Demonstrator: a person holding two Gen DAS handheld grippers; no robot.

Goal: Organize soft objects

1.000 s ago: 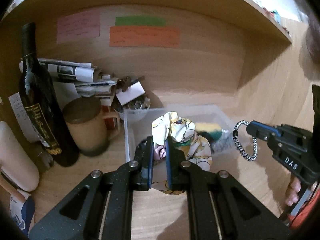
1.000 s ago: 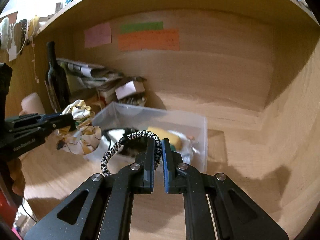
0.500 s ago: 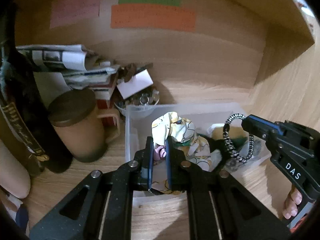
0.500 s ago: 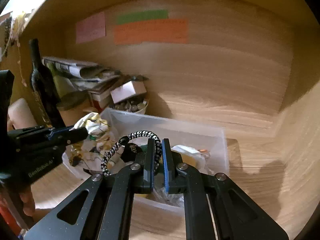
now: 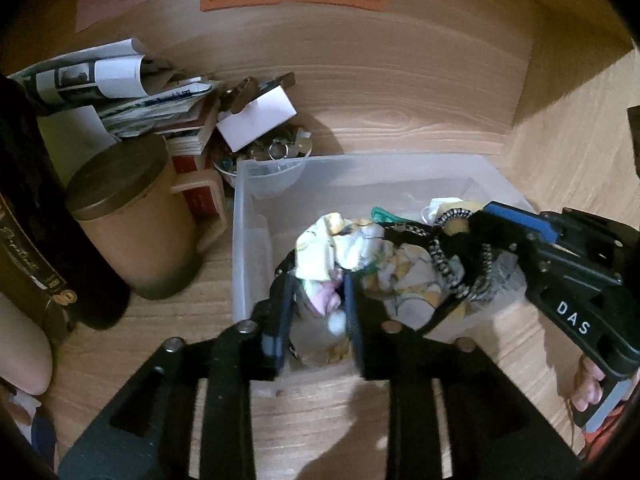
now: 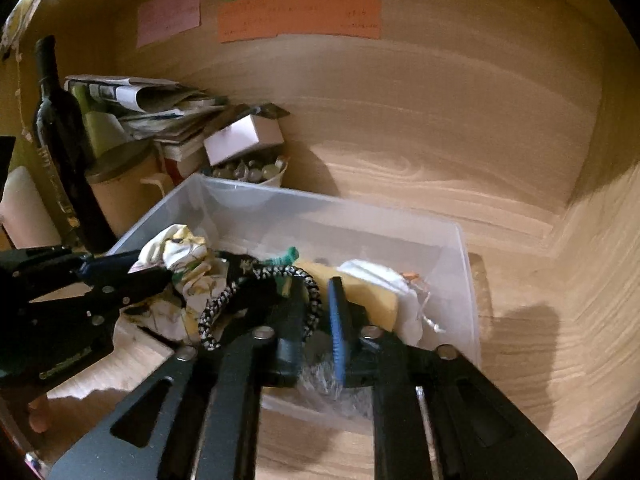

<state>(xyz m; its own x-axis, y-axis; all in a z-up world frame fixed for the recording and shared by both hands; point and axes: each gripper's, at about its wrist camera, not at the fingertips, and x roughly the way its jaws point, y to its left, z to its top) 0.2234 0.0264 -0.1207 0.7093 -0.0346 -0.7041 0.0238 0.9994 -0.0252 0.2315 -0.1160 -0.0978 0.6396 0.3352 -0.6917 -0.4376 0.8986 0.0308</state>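
1. Dropping stuff into the clear plastic bin [image 5: 240,216] is my read: both grippers hang right over it, so a release lands inside.
2. Left gripper [image 5: 316,304] has its fingers parted somewhat, with the crumpled patterned cloth [image 5: 336,240] between them; can't tell if it's actually gripped.
3. Right gripper [image 6: 316,312] is parted too, and the braided black-and-white cord loop [image 6: 260,288] drapes over its left finger, hanging loose.
4. Bin sits on a wooden shelf [image 6: 520,320] in a nook, near a lidded brown mug [image 5: 132,216], wine bottle [image 6: 60,128] and stacked papers [image 5: 132,92].
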